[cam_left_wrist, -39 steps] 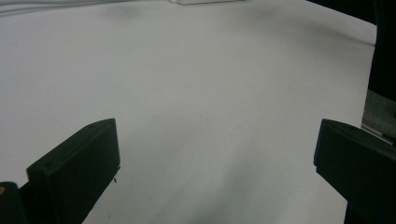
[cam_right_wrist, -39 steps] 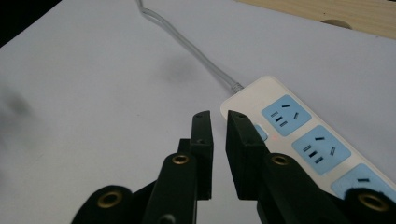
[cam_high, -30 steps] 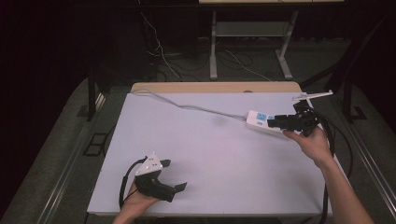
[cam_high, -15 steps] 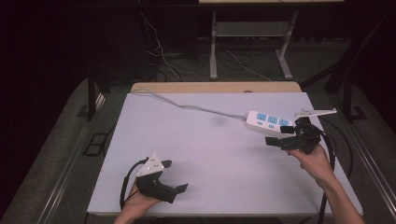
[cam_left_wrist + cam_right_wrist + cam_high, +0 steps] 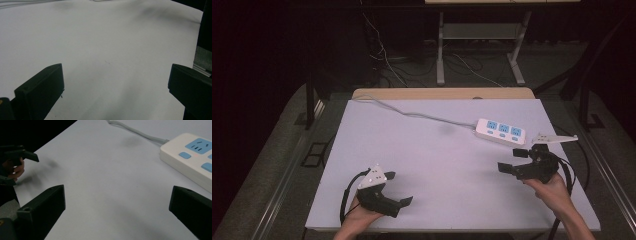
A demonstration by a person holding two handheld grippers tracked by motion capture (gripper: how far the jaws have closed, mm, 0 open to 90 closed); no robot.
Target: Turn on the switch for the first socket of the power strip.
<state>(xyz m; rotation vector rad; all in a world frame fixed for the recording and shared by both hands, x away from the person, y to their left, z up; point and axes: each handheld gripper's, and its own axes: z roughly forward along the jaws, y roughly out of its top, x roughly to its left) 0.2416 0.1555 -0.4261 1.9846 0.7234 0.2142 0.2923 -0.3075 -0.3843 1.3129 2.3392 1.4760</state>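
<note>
White plastic power strip [image 5: 501, 131] with three blue sockets lies flat on the far-right part of the table [image 5: 437, 150], long side running left-right and slightly skewed. Its grey cord [image 5: 412, 114] trails off toward the far-left corner. In the right gripper view the strip [image 5: 192, 157] sits just ahead and to the side of the jaws, with a small switch beside the near socket; possibly a red light next to it, too small to be sure.

Right gripper [image 5: 516, 161] hovers just near of the strip, apart from it, jaws wide, nothing between them. Left gripper [image 5: 397, 195] rests at the near-left edge of the table, well apart from the strip, jaws also wide and empty over bare tabletop.

Step in hand looks like an approach to grasp the strip. To do it well: turn the right gripper so its jaws straddle the strip's narrow width, not its length; come in low and level with the table; close on the plain side walls, clear of the sockets and switch. Grip near the cord end so cord drag does not twist the strip. The left gripper could steady the cord if it snags.
</note>
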